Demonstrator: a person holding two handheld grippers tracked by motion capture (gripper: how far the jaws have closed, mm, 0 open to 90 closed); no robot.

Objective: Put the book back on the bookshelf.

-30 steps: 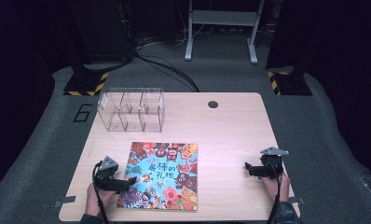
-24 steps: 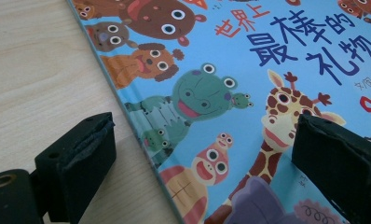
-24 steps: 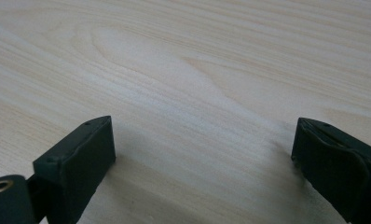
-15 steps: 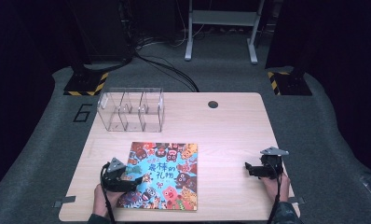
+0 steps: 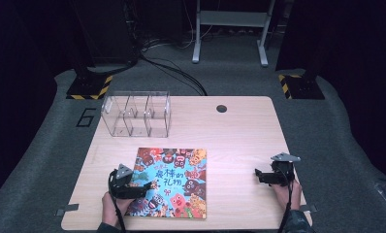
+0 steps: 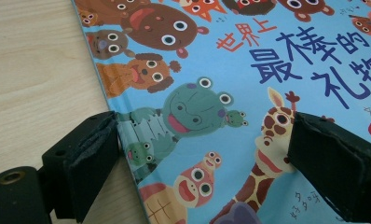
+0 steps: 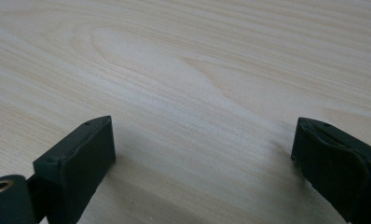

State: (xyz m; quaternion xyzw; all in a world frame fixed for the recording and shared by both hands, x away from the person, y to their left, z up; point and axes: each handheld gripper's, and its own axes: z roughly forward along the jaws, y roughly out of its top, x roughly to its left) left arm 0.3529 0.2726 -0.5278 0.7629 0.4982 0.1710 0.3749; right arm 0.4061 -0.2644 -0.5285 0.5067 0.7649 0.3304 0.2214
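We hold the left gripper (image 5: 141, 185) low over the book's (image 5: 174, 182) left edge, jaws apart and lately narrowed a little; in the left gripper view one jaw sits at the book's left edge by the turtle picture and the other over the cover by the giraffe, and we cannot tell whether either pad touches the cover. The book lies flat, cover up, at the near middle of the table (image 5: 239, 141). Well to the right of the book our right gripper (image 5: 257, 175) rests near the table's near right corner, jaws wide apart over bare wood. Beyond the book, near the far left edge, stands a clear box (image 5: 136, 113) with compartments.
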